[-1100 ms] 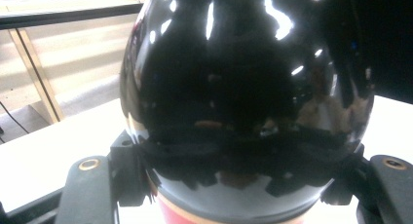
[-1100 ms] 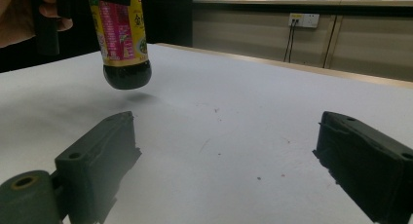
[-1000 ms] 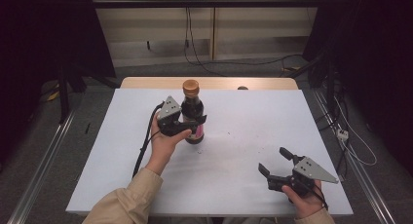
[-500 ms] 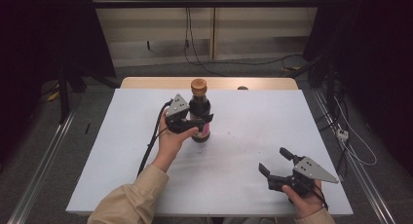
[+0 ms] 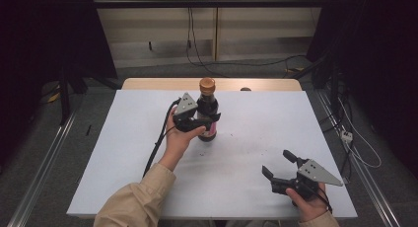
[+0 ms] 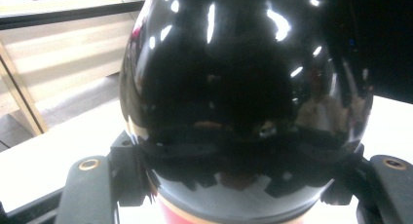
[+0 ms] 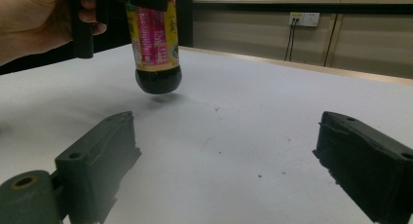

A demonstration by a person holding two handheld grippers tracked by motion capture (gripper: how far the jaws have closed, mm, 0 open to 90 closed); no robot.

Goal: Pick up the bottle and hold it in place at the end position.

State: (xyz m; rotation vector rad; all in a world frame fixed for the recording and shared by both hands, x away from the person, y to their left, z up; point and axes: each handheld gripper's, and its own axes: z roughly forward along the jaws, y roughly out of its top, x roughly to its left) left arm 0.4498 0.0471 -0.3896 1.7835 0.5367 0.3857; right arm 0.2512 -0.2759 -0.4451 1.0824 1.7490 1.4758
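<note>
On the white table (image 5: pixel 148 153), wood-panelled wall and trailing cables behind.
I see my left gripper (image 5: pixel 204 122) clamping the dark sauce bottle (image 5: pixel 207 106), now lifted off the surface and further right than earlier; my right gripper (image 5: pixel 281 165) rests spread, unmoved.

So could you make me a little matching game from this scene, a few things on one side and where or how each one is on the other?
Things:
1. bottle
2. left gripper
3. right gripper
4. bottle cap

States:
A. open, holding nothing, near the table's front right
B. golden brown, at the very top
C. dark, lifted just off the white table
D. shut around the bottle's body

Pairs: 1-C, 2-D, 3-A, 4-B
</note>
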